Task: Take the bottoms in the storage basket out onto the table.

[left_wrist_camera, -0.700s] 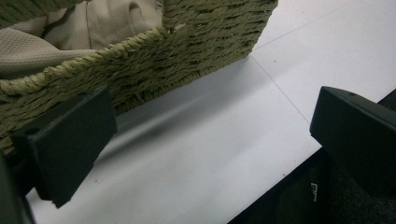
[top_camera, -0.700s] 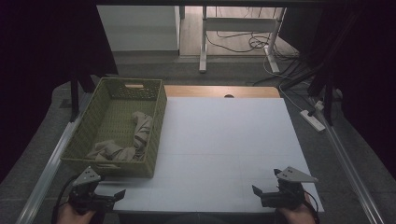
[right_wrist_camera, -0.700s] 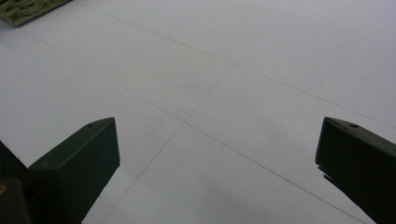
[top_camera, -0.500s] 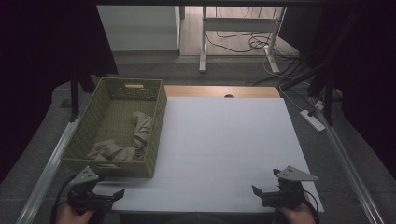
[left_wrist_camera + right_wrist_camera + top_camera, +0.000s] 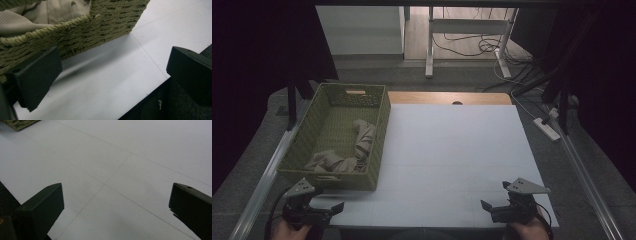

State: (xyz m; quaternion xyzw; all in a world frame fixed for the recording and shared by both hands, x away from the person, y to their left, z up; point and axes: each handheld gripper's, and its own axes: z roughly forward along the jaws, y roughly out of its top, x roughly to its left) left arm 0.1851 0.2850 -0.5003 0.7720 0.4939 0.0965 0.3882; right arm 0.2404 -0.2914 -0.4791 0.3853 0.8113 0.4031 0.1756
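High view: your left gripper [image 5: 319, 212] and right gripper [image 5: 499, 210] rest at the table's [image 5: 452, 150] near edge, jaws apart, holding nothing. The basket [image 5: 377, 125] holds a beige cloth [image 5: 357, 145].
Left gripper view: jaws wide, basket [image 5: 100, 25] just ahead.
Right gripper view: jaws wide over bare table [image 5: 112, 165].

Left claw [image 5: 319, 212] and right claw [image 5: 494, 210] agape, empty.

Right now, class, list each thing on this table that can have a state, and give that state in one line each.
Left gripper: open, nothing between its jaws.
Right gripper: open, holding nothing.
Woven basket: upright, no lid.
Beige cloth: crumpled, lying inside the basket.
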